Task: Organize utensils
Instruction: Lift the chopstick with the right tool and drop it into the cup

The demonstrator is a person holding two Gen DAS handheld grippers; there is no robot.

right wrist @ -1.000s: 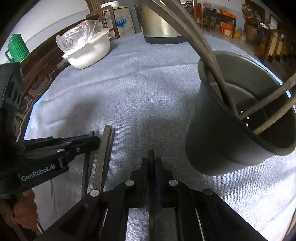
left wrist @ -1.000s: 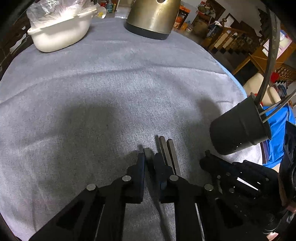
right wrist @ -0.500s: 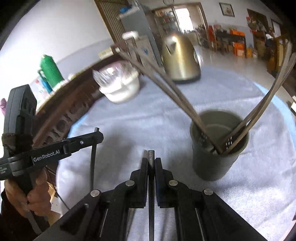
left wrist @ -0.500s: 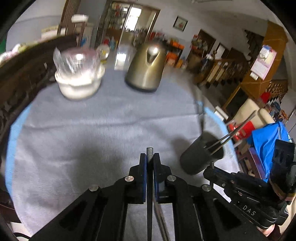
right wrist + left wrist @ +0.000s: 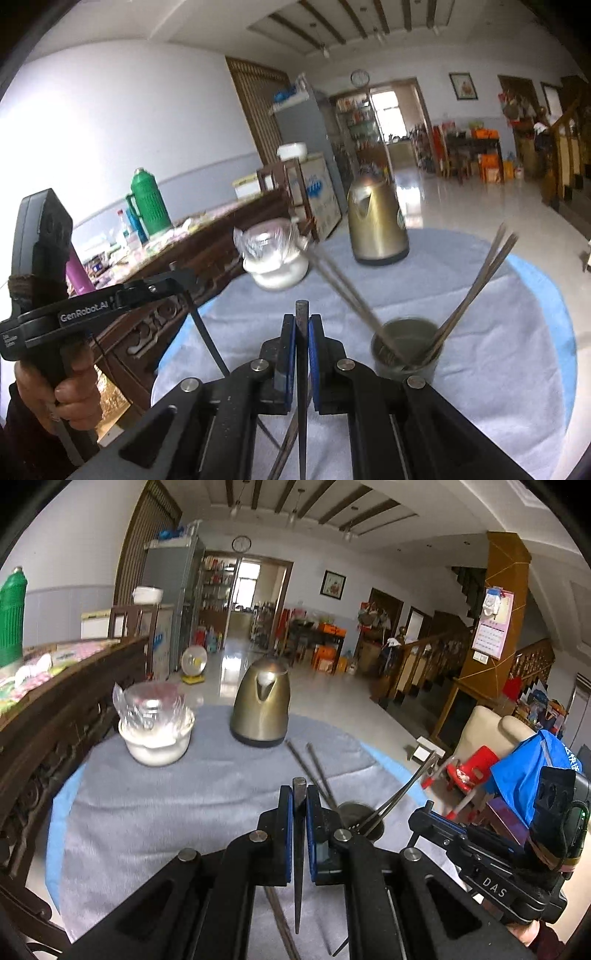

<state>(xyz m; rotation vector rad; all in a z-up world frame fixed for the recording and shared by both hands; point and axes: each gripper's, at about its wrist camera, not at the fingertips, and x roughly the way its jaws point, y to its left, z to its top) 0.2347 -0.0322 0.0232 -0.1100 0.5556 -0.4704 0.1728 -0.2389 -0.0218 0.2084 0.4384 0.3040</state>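
Both the left gripper (image 5: 299, 797) and right gripper (image 5: 302, 325) are clenched on a dark slender chopstick (image 5: 302, 354) each, raised above the grey cylindrical utensil holder (image 5: 406, 350), whose splayed chopsticks could deflect a careless drop or tip it.

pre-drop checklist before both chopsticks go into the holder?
1. Left gripper shut on a dark chopstick: ok.
2. Right gripper shut on a second dark chopstick: ok.
3. Grey round utensil holder upright on the grey tablecloth: ok.
4. Holder mouth free: not ok, chopsticks already lean inside, crossing.
5. Grippers apart from each other: ok.
6. Gold kettle and white bowl away from the holder: ok.
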